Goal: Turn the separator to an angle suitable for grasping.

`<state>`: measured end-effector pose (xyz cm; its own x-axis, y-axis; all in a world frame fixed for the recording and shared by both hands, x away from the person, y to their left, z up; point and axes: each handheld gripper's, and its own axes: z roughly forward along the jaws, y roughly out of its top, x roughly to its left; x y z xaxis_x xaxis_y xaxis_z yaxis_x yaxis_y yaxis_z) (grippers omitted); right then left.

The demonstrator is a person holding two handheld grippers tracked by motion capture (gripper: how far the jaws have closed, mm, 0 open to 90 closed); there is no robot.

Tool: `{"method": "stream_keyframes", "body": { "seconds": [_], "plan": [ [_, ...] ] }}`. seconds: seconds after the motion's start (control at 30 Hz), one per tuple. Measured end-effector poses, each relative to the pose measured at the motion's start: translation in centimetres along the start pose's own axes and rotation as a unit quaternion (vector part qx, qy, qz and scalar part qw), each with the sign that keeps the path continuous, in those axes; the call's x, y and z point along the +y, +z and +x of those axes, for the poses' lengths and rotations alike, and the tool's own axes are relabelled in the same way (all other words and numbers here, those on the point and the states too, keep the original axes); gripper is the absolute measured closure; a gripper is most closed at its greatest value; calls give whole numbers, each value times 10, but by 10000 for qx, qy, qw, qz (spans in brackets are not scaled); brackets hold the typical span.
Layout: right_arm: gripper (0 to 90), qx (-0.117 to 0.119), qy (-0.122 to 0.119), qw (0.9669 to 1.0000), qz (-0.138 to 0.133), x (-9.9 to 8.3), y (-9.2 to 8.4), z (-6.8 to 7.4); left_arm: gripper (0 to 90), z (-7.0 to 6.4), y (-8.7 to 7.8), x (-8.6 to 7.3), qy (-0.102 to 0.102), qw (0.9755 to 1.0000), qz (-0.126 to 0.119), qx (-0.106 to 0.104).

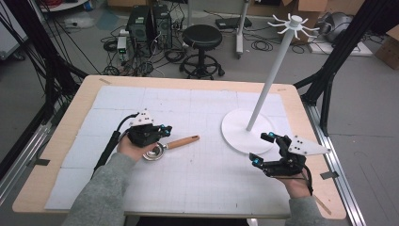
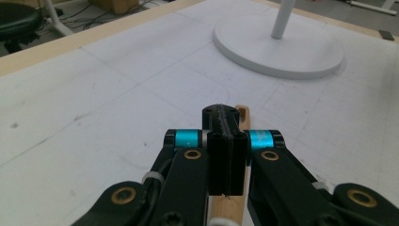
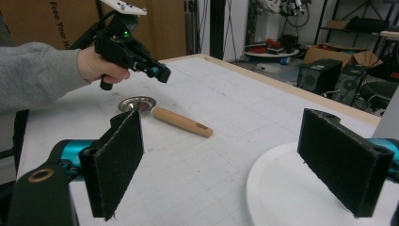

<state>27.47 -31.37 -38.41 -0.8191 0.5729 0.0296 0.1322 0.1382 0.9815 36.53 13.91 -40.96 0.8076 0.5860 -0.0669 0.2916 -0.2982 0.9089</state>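
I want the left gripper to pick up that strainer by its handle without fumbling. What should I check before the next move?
1. Left gripper jaws open for a grasp: not ok, they are shut with nothing between them.
2. Left gripper over the handle: ok, it hovers above the handle in the left gripper view.
3. Strainer lying flat and free on the table: ok.
4. Handle clear of other things: ok, the stand is apart from it.
5. Right gripper out of the way: ok, open and empty beside the stand base.
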Motion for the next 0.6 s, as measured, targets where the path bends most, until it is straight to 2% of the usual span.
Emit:
{"method": "stream_keyframes", "body": {
  "seconds": [0.1,0.2,0.3,0.4,0.6],
  "plan": [
    [141,10,-8,10000,4,0,0,0,897,-2,8,4,67,10000,34,-49],
    [141,29,9,10000,-15,0,-1,0,897,-1,19,6,3,9996,287,-26],
    [142,24,17,10000,-10,0,-1,0,897,-2,25,9,-77,9994,313,-101],
    [142,35,23,10000,-32,0,-2,-1,897,-4,38,11,-28,9990,449,-64],
    [142,45,54,10000,-12,-1,-2,-2,898,-6,50,9,-77,9981,609,-37]
  ]
}}
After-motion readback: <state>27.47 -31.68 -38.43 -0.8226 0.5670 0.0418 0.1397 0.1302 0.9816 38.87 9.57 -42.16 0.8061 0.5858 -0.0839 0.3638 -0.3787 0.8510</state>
